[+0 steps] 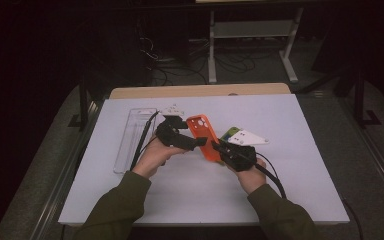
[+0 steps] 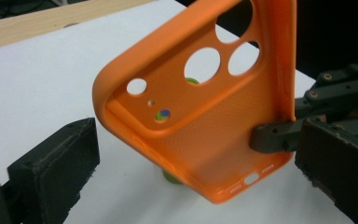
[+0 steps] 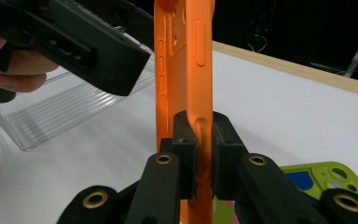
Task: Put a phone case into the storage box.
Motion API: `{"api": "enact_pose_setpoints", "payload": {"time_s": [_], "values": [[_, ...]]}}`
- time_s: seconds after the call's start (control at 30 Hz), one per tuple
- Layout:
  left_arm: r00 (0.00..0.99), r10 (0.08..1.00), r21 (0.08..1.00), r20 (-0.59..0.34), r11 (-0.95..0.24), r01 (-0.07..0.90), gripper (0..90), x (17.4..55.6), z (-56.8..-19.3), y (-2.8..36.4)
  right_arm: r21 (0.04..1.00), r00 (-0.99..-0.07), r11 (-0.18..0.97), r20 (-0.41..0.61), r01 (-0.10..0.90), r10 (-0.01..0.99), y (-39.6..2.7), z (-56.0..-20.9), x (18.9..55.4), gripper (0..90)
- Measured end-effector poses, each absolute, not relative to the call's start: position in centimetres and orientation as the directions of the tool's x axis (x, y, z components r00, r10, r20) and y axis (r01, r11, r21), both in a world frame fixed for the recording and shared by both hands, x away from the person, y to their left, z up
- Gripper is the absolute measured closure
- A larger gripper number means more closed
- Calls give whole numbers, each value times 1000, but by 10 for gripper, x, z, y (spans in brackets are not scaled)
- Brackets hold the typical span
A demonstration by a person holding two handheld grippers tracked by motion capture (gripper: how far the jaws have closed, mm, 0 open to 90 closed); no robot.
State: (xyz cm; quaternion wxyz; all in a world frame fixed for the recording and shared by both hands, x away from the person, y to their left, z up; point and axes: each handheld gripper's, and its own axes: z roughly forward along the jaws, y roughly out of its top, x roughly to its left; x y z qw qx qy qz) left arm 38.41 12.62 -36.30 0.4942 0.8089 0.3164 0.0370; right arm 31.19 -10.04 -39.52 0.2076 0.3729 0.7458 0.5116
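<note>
An orange phone case (image 1: pixel 202 134) is held upright above the white table, its hollow inside with the camera holes (image 2: pixel 200 107) turned toward my left gripper. My right gripper (image 3: pixel 199 126) is shut on one side wall of the case (image 3: pixel 186 70), near the case's lower end. One of its fingers (image 2: pixel 272 138) shows in the left gripper view, clamped on that edge. My left gripper (image 2: pixel 196 140) is open, its jaws standing wide on either side of the case without touching it. From above, the left gripper (image 1: pixel 195 141) is just left of the case and the right gripper (image 1: pixel 220 148) just below it.
A green phone case (image 3: pixel 328 179) lies on the white sheet (image 1: pixel 280 190) behind the right gripper, next to a white three-cornered plate (image 1: pixel 250 137). A clear plastic tray (image 1: pixel 132 140) lies at the left. The table's wooden edge (image 1: pixel 200 90) runs along the back.
</note>
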Motion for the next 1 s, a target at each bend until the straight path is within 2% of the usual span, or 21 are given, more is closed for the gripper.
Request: {"api": "enact_pose_setpoints", "payload": {"time_s": [0.37, 0.93, 1.0], "values": [[808, 538, 826, -238, -326, 460, 0, 383, -364, 123, 915, -642, 209, 69, 346, 764, -94, -398, 311, 809], [799, 534, 831, -275, -286, 477, 0, 383, -363, 123, 897, -664, 254, 56, 361, 745, -86, -403, 310, 806], [796, 536, 830, -280, -282, 482, 0, 383, -363, 123, 893, -667, 279, 32, 353, 744, -85, -405, 311, 806]]}}
